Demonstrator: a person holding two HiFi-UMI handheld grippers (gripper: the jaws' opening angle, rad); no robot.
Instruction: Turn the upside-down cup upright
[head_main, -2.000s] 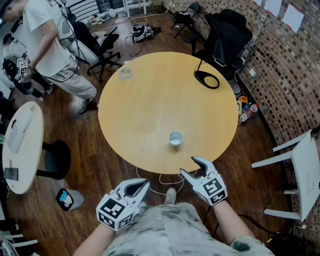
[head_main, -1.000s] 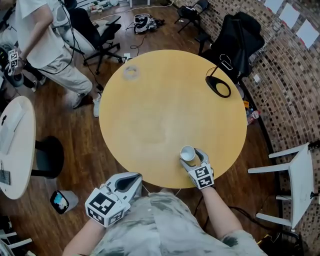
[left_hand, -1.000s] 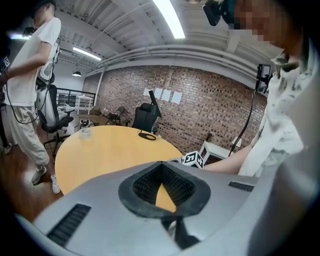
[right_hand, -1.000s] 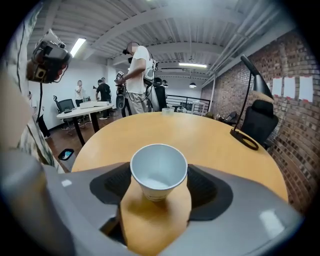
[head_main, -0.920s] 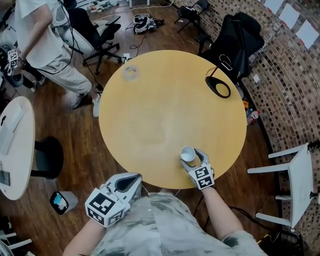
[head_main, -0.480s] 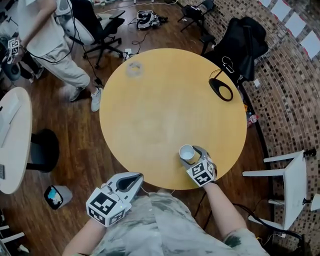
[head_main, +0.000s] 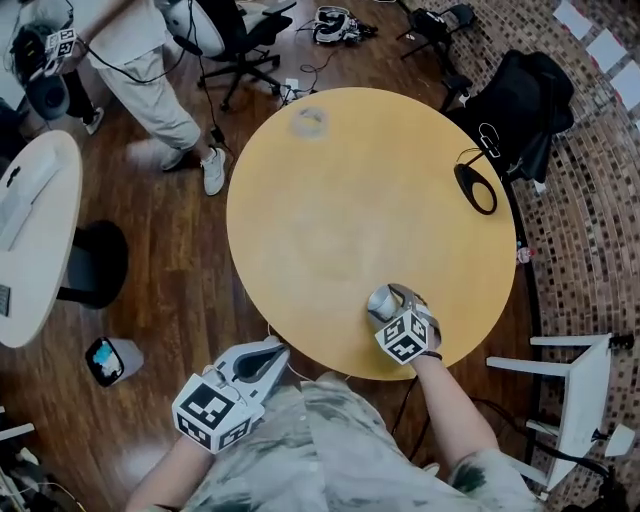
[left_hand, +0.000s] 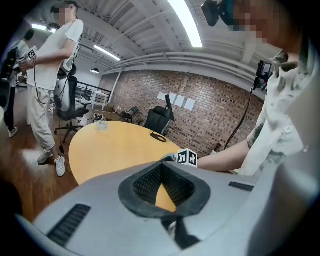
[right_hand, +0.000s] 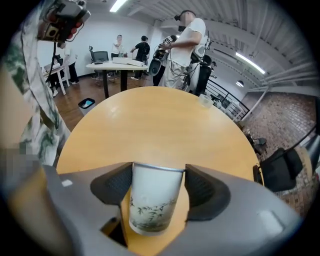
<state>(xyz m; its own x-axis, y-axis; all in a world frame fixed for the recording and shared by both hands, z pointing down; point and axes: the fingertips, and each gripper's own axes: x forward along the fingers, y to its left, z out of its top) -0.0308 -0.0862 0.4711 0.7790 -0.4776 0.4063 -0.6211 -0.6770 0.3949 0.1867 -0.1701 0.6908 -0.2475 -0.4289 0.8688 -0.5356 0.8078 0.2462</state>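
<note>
My right claw (head_main: 388, 298), jaws just closing, is clamped on the cup (right_hand: 151, 197). I cannot tell whether it touches the surface (head_main: 350, 200). My left claw (head_main: 272, 350) is together, empty.

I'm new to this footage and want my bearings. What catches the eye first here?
A white cup with a leaf print sits gripped in the right gripper, whose jaws have just been closing on it. It is at the near edge of the round yellow table. The left gripper hangs shut, just off that edge.
</note>
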